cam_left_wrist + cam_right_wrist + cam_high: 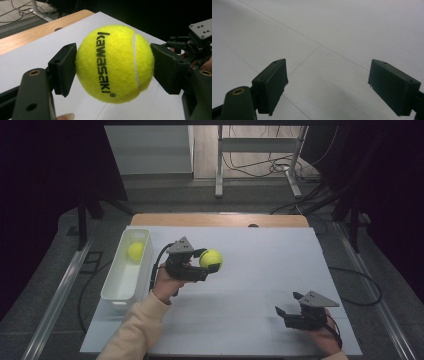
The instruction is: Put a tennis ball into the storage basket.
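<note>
held ball: yellow tennis ball [211, 258], "kawasaki" print, centre-left of the high view, lifted off the desk, just right of the bin
left gripper: left gripper [209, 261] clamped on that ball, a pad on each side; in the left gripper view the ball [115, 63] sits squarely between the pads
right gripper: right gripper [286, 307] lower right of the high view, low over the sheet, spread wide, nothing in it; in the right gripper view just bare sheet between its pads
bin: white plastic bin [117, 285], long and narrow, left side of the high view, lying lengthwise near the sheet's left edge
second ball: another tennis ball [135, 250] already in the bin's far end
step, judged: carrying the held ball over to the bin, looks about half done
risk 1: pads grip only the ball's widest part; felt is round and springy, so a tilt or jerk could let it squirt out
risk 2: dropped on the flat sheet it would roll, maybe off the desk
risk 3: bin is narrow; release off-centre or from high up and the ball may hit the rim or bounce out
risk 4: light bin could get nudged by the gripper body
surface: white sheet [260, 270] with faint seam lines over a wooden desk [220, 219], wood strip showing at the far edge
room: dim, dark drapes both sides, grey floor, metal frame legs [219, 165] and loose cables at the top of the high view
</note>
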